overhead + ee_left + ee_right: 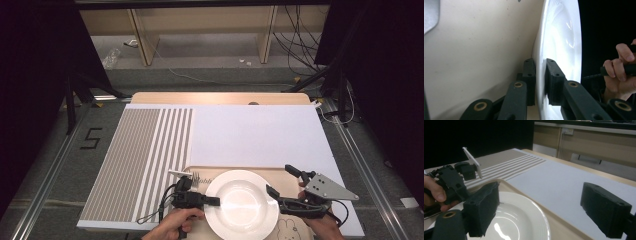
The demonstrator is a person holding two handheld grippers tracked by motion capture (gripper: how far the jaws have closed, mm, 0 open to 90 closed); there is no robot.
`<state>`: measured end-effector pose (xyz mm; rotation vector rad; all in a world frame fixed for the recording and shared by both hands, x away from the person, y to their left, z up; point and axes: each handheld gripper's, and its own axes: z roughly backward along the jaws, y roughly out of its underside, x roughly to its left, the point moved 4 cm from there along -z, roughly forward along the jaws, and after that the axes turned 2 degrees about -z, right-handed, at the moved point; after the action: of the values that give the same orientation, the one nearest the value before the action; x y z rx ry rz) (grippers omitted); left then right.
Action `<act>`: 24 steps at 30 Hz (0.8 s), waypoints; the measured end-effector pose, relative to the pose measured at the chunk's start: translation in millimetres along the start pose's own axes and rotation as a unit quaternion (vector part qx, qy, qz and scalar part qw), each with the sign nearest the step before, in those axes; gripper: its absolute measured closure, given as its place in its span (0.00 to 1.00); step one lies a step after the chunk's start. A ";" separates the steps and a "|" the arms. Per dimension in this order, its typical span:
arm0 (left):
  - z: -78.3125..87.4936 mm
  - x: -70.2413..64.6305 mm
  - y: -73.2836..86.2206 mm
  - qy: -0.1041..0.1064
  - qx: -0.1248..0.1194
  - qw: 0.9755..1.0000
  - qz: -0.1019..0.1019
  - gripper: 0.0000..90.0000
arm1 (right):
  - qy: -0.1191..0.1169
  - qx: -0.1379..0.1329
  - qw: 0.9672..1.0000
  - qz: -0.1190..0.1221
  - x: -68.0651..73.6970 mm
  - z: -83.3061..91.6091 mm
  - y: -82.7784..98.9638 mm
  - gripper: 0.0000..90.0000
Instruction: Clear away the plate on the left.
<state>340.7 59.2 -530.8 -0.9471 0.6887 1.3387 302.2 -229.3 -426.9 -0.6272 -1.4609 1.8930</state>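
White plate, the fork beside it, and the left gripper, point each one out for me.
white plate (pixel 242 202): high view, on its shallow centre.
fork (pixel 196 175): high view, on its tines by the plate's rim.
left gripper (pixel 541 75): left gripper view, midway between its jaws, clamped on the plate's rim.

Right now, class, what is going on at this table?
A person works with a two-jaw gripper in each hand. The left gripper is clamped on the rim of a white plate, which sits on a pale wooden board at the near edge of the table. The right gripper is open, one jaw over the plate's opposite rim and the other out past it, gripping nothing.
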 end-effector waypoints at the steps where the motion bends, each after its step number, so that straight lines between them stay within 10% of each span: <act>1: 0.1 0.0 0.3 0.000 0.001 1.000 0.000 0.88 | 0.000 -0.001 1.000 0.000 0.0 0.1 -0.2 0.18; 16: 12.3 -9.6 -3.2 -0.022 -0.027 0.998 -0.044 0.58 | 0.000 -0.001 1.000 0.001 0.3 0.4 -0.3 0.18; 24: 26.2 -19.5 -10.1 -0.082 -0.057 0.987 -0.124 0.48 | 0.000 -0.001 1.000 0.001 0.5 0.5 -0.2 0.18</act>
<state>345.3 72.9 -499.8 -0.9675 0.3573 1.2284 301.5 -229.2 -426.6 -0.6302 -1.4623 1.8941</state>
